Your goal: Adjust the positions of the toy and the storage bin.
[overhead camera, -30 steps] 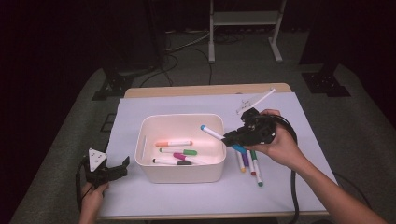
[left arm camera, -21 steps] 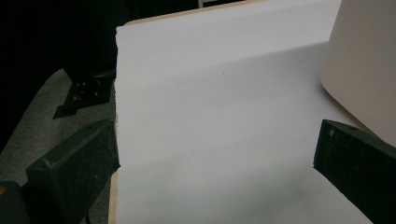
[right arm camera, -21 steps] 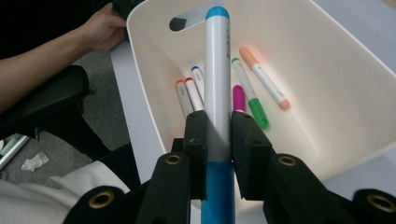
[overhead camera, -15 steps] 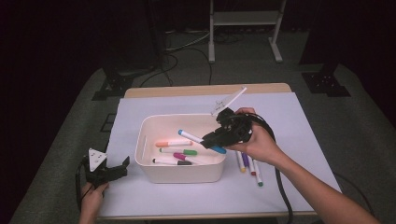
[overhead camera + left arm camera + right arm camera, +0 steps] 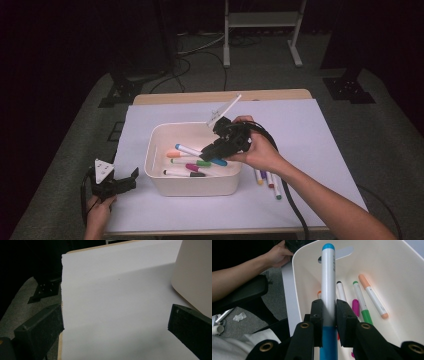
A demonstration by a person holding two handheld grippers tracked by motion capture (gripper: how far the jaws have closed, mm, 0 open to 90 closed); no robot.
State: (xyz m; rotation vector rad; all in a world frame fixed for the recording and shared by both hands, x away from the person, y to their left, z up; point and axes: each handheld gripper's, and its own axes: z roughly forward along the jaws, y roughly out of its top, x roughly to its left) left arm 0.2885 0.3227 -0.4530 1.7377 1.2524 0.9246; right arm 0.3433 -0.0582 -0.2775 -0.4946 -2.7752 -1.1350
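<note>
My right gripper (image 5: 208, 152) hovers over the white bin (image 5: 190, 188), shut on a blue-and-white marker (image 5: 188, 149). In the right gripper view the jaws (image 5: 328, 312) pinch that marker (image 5: 328, 277) across its white barrel, its blue tip pointing at the bin's far wall (image 5: 387, 267). Under it lie an orange marker (image 5: 373, 297), a green one (image 5: 361, 302), a magenta one (image 5: 355, 307) and a black-tipped one (image 5: 341, 291). My left gripper (image 5: 118, 182) rests open at the table's near left corner, left of the bin, with bare paper between its jaws (image 5: 115, 315).
Several loose markers (image 5: 267, 180) lie on the white paper (image 5: 310, 130) right of the bin, under my right wrist. A black cable (image 5: 295, 210) trails along my right forearm. The bin's side (image 5: 195, 277) stands close to the left gripper's right jaw.
My right gripper has carried the blue marker leftward from the bin's right rim to over its middle. The left gripper has stayed put.
</note>
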